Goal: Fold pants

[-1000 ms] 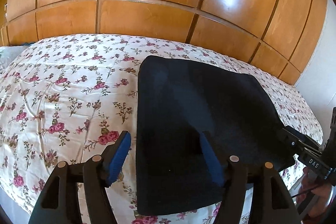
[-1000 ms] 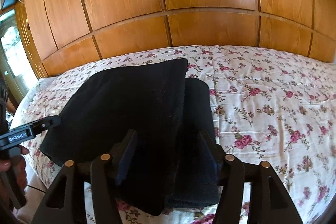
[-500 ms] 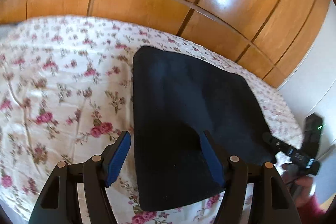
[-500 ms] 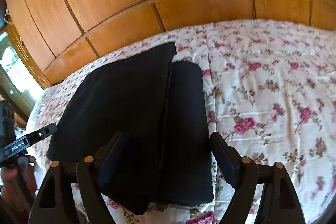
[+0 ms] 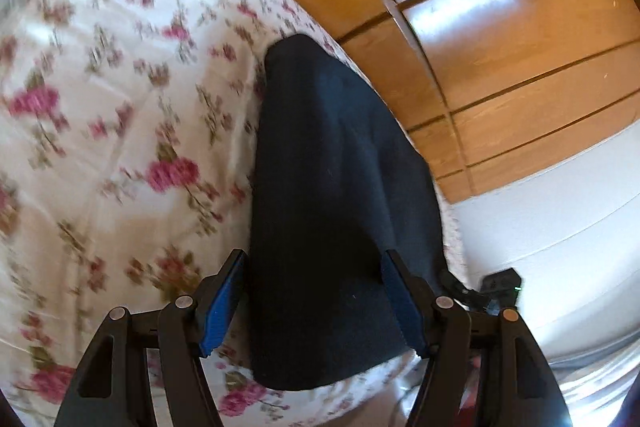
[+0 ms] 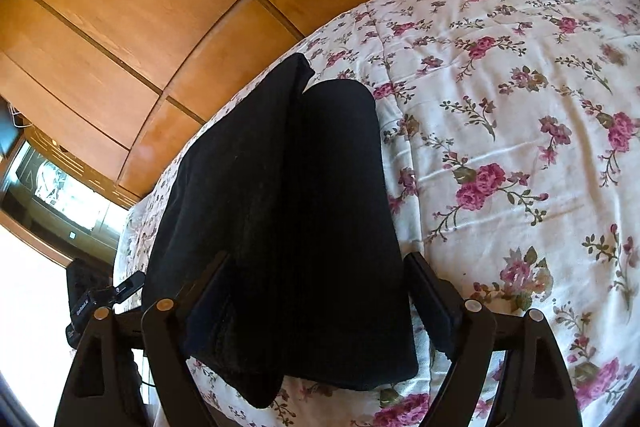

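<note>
Both tools stand spread over the folded dark pants (image 6: 288, 211) on the flowered bed (image 6: 520, 107): left tool (image 5: 312, 301) pinching nothing, right tool (image 6: 320, 297) just widened, straddling the near end without pressing it.

The left wrist view looks forward and down along the left tongs (image 5: 312, 303), tilted, from close above the near edge of the bed (image 5: 100, 147), facing the far wooden wardrobe (image 5: 500, 27). The right wrist view looks the same way along the right tongs (image 6: 316, 303), equally close. Both share the folded black pants (image 5: 332, 207) (image 6: 288, 219), the floral bedspread and the wardrobe panels. Each view catches the other tongs at its outer edge.
</note>
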The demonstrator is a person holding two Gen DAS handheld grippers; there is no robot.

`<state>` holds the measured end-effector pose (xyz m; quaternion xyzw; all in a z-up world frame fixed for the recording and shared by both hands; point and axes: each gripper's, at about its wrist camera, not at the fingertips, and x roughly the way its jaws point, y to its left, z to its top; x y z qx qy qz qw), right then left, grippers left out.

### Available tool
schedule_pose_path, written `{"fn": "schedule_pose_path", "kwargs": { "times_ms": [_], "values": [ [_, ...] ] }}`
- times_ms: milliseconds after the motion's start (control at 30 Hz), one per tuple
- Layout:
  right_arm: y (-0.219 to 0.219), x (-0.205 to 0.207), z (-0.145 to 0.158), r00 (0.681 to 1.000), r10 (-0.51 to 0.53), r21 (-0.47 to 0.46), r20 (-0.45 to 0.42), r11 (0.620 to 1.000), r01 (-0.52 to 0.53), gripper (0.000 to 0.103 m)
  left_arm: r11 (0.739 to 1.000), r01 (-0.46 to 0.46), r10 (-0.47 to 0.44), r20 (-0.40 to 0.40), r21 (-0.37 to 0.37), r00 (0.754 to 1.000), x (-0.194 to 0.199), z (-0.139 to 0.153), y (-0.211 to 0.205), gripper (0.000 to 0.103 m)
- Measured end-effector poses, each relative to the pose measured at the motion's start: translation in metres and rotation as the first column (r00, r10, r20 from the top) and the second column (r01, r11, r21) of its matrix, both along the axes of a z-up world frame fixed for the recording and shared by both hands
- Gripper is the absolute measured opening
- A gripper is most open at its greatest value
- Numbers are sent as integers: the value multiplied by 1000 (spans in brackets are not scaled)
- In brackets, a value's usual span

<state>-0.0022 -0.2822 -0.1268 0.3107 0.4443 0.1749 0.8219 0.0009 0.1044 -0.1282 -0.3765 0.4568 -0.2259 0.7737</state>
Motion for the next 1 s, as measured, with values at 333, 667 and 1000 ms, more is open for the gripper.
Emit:
{"fn": "schedule_pose_path", "kwargs": {
  "times_ms": [333, 667, 1000],
  "values": [
    [11, 12, -2, 999, 29, -15, 24, 999, -28, 88, 999, 17, -20, 71, 45, 997, -9, 5, -9, 68],
    [6, 15, -6, 994, 99, 3, 44, 995, -99, 88, 999, 41, -44, 89, 34, 995, 0, 3, -9, 72],
    [19, 1, 2, 990, 89, -117, 109, 990, -76, 75, 968, 42, -96, 210, 246, 973, -10, 24, -41, 49]
  ]
}}
